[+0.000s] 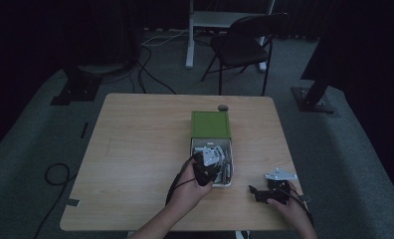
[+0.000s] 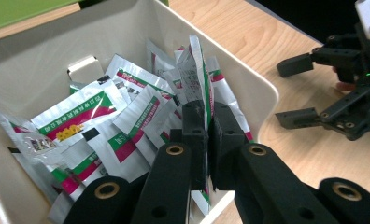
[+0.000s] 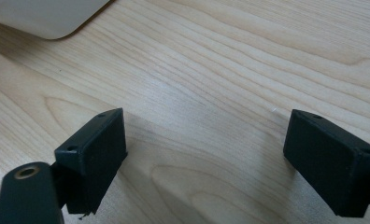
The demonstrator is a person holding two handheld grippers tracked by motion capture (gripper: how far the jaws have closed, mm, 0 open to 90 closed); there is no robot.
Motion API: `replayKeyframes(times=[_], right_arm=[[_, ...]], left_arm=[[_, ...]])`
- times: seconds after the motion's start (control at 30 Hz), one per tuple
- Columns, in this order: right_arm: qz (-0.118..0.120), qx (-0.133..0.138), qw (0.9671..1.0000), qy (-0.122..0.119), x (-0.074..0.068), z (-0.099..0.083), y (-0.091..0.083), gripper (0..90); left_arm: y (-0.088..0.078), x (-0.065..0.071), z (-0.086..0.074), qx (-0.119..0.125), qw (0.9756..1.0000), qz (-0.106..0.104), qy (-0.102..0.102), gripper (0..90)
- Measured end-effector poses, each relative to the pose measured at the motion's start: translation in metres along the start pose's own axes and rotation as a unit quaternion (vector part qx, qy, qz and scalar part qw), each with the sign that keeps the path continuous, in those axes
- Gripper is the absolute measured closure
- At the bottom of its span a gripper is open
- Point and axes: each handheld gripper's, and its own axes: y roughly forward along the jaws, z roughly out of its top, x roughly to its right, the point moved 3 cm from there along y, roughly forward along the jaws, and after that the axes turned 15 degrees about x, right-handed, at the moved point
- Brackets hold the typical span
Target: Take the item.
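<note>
High view: a pale wooden table [image 1: 135, 149] stands in a dim room, black folding chair [image 1: 242, 42] behind. The left gripper [image 2: 207, 122] pinches a silver foil sachet [image 2: 197, 70] over the white plastic drawer [image 2: 248, 88]; the right gripper [image 3: 204, 154] rests spread. Sachet print is illegible.

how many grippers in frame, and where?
2. Left gripper is over the white box of sachets, shut on one upright sachet. Right gripper sits low over the table right of the box, jaws open, nothing between them.
</note>
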Motion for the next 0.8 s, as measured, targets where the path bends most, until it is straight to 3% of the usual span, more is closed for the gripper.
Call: replayKeyframes(times=[0.47,0.8], right_arm=[[0.000,-0.001,1.0000,0.000,0.000,0.000,0.000,12.7],[0.000,-0.001,1.0000,0.000,0.000,0.000,0.000,12.6]], left_arm=[[-0.025,-0.015,0.018,0.043,0.9989,0.002,-0.017,86.9],[-0.052,-0.037,0.025,0.079,0.9965,0.016,-0.024,86.9]])
